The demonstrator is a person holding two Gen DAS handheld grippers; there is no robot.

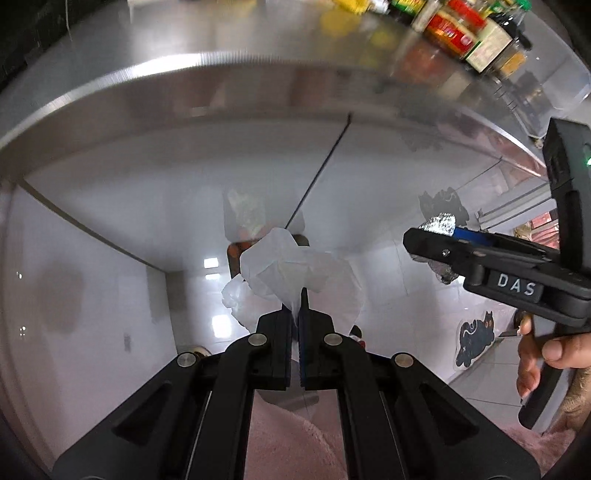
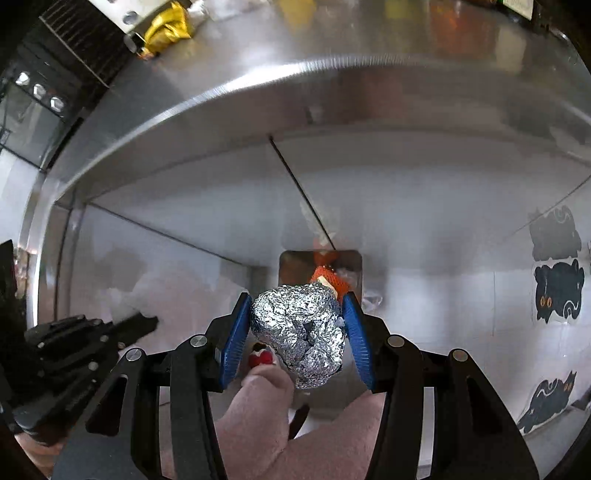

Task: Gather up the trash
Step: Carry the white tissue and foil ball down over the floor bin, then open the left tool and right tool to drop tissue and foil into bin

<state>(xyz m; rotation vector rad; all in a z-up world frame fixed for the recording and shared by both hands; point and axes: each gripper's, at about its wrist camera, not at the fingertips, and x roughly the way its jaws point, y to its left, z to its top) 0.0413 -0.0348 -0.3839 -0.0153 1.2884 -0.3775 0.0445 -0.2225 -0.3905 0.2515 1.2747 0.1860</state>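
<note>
My left gripper is shut on a crumpled white tissue, held in front of the steel counter's front. My right gripper is shut on a crumpled ball of aluminium foil; it also shows in the left wrist view at the right, with the foil ball between its blue pads. Below both sits a small open bin with orange trash inside; the same bin is mostly hidden by the tissue in the left wrist view. The left gripper shows at the far left of the right wrist view.
A steel counter runs across above, with sauce bottles and jars at its back right and a gold wrapper at back left. Black cat stickers are on the cabinet at right. A glossy white tiled floor lies below. Pink fabric is under the grippers.
</note>
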